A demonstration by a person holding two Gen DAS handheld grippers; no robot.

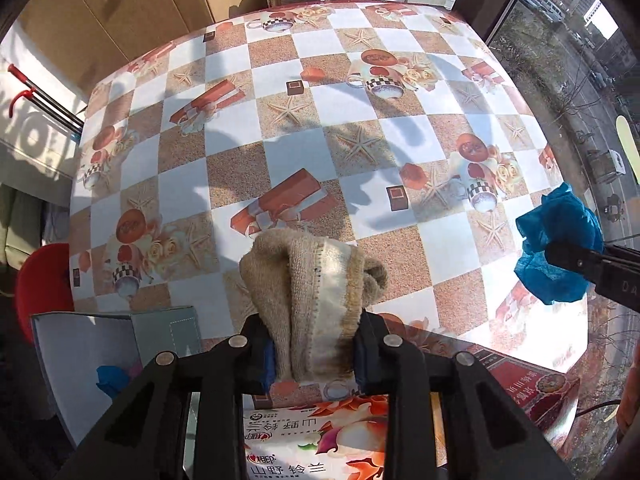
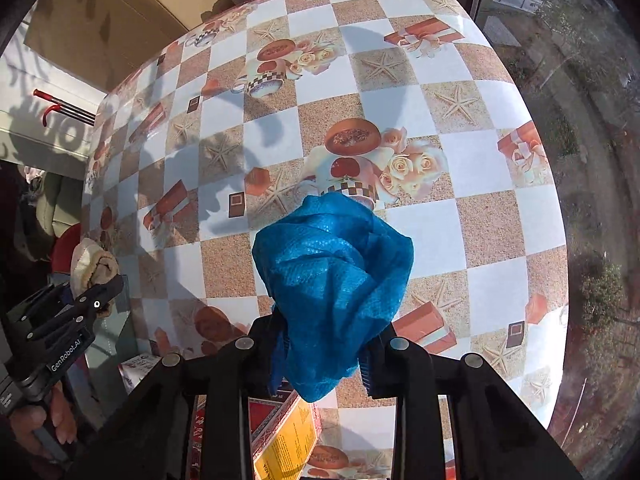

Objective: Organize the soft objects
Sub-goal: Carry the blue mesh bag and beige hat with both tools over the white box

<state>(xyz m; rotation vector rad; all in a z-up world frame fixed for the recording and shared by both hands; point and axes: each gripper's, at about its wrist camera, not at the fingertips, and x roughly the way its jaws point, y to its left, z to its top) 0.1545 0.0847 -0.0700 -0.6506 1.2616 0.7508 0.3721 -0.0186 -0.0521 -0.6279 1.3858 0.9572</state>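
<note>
Tabletop (image 1: 280,80) with checked cloth: no soft things left lying on part in view.
Grey bin (image 1: 84,344) at near left edge: blue bit already inside.
Left tool (image 1: 314,354) pinches beige knit cloth (image 1: 312,280), up in air.
Right tool (image 2: 322,354) pinches blue cloth (image 2: 332,272), up in air.
Left to do, likely: drop both somewhere, maybe bin.
</note>
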